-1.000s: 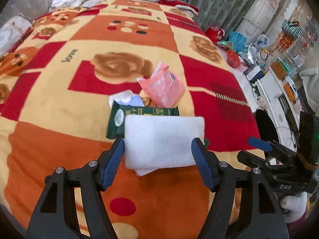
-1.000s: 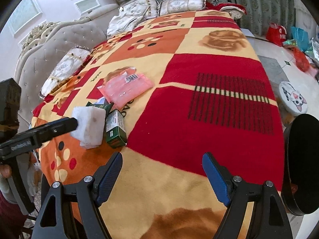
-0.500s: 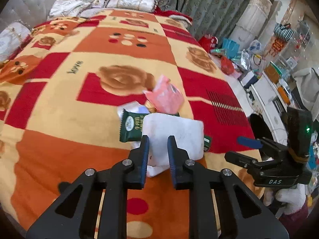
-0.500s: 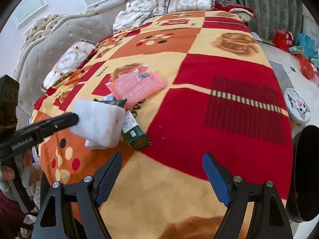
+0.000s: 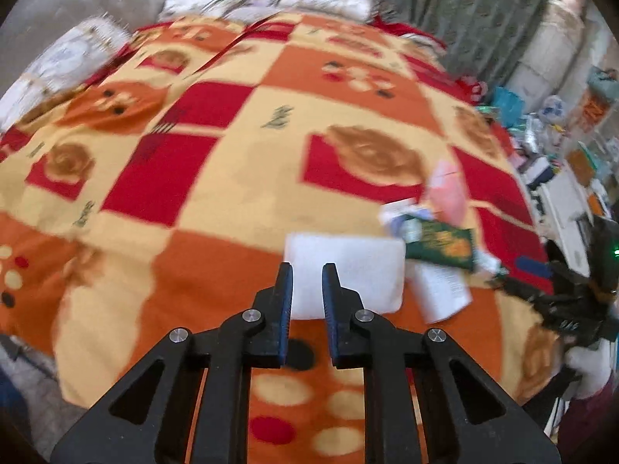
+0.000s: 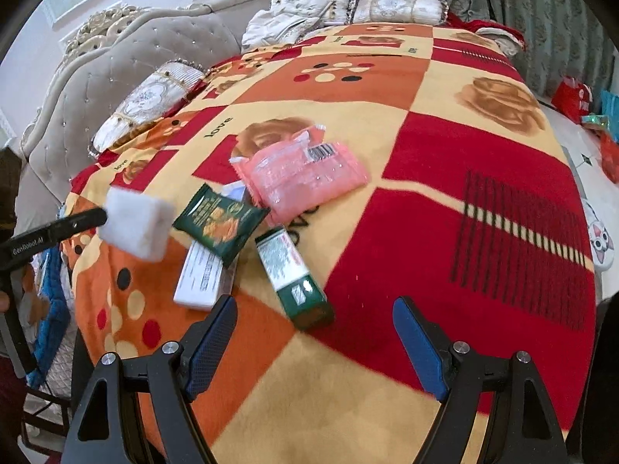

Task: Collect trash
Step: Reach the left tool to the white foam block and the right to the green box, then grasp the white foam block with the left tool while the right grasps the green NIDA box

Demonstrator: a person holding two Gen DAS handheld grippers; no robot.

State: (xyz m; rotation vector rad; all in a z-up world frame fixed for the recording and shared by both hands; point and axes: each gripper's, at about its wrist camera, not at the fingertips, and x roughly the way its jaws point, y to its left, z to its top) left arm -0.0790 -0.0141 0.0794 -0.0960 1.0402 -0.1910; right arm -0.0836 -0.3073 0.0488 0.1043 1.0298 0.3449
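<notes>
Pinching a white tissue wad [image 6: 133,228] at one edge, the left gripper [image 5: 306,290] holds it clear of the bed blanket [image 6: 445,178]; it looks soft, light and compressible. Green wrapper [image 6: 219,224], pink packet [image 6: 305,174] and green box [image 6: 294,278] lie close by. Right gripper [image 6: 315,342] spread, empty.

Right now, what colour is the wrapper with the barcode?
Pink wrapper, clearest in the right wrist view.
</notes>
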